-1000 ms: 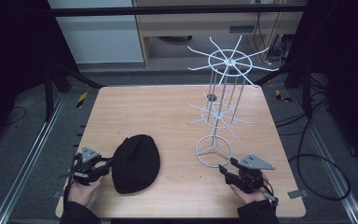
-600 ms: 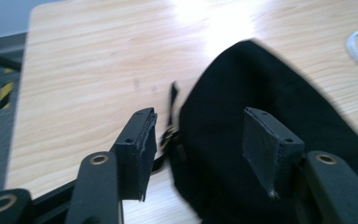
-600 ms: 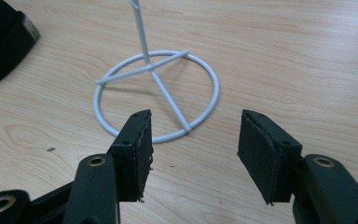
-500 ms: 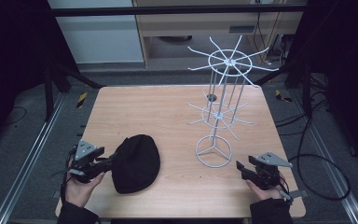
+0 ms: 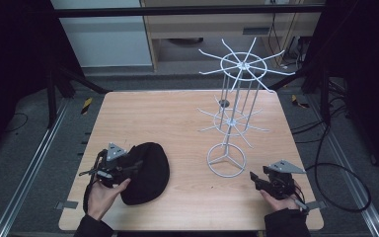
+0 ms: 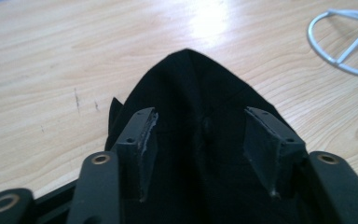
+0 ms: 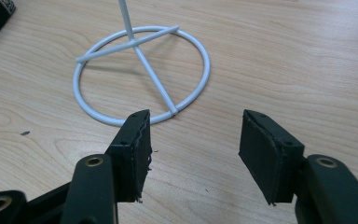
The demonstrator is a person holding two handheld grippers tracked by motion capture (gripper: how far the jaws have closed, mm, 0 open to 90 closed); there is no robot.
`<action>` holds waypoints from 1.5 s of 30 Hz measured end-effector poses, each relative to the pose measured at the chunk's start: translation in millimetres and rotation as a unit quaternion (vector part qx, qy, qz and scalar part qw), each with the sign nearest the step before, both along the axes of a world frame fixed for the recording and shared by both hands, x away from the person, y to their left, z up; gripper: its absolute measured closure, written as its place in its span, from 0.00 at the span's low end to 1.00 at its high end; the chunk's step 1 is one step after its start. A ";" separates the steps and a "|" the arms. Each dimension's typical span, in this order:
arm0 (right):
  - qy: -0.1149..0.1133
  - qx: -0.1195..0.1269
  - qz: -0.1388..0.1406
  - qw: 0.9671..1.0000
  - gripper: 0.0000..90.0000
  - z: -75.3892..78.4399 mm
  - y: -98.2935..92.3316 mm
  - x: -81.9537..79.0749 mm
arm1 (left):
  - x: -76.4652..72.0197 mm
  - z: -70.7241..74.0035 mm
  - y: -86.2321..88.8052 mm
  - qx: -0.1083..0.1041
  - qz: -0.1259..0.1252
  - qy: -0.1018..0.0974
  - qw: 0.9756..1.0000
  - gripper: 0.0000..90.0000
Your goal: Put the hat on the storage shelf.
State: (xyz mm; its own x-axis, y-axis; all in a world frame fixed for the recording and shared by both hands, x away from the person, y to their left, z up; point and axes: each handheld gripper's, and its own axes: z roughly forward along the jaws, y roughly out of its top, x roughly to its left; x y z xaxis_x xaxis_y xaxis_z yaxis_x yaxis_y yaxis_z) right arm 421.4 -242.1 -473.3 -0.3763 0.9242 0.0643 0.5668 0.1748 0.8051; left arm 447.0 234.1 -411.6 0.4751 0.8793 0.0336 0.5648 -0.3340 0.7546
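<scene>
A black cap lies on the wooden table near its front left. My left gripper reaches over the cap's left side. In the left gripper view its jaws stand apart with the cap's cloth between and under them; they have just been closing a little, and the pads do not press on it. A white wire rack stands to the right on a ring base. My right gripper is open and empty, just short of that base.
The rack's wire arms spread wide above the table's right half. The table's front edge is close to both hands. Cables lie on the floor at the right. Bare wood lies between the cap and the ring base.
My left gripper has moved right and up onto the cap's left side. My right gripper has drawn back to the right, away from the ring base.
</scene>
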 end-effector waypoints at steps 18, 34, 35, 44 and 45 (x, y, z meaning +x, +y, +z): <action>0.013 -0.010 0.004 1.000 0.48 -3.8 0.5 2.5 | 10.2 -22.9 2.4 0.003 0.001 0.048 0.999 0.88; 0.007 -0.019 0.005 1.000 0.48 -4.8 0.7 2.8 | -22.4 20.0 12.9 -0.055 -0.023 -0.090 0.994 0.91; 0.007 -0.017 0.006 1.000 0.48 -4.5 0.6 2.6 | -27.4 26.7 13.0 -0.063 -0.028 -0.106 0.992 0.91; 0.005 -0.016 0.002 1.000 0.48 -4.3 0.4 2.3 | -45.4 52.0 9.9 -0.108 -0.051 -0.149 0.982 0.91; 0.003 -0.019 0.002 1.000 0.48 -4.6 0.2 2.5 | -47.8 56.1 9.6 -0.116 -0.057 -0.155 0.980 0.91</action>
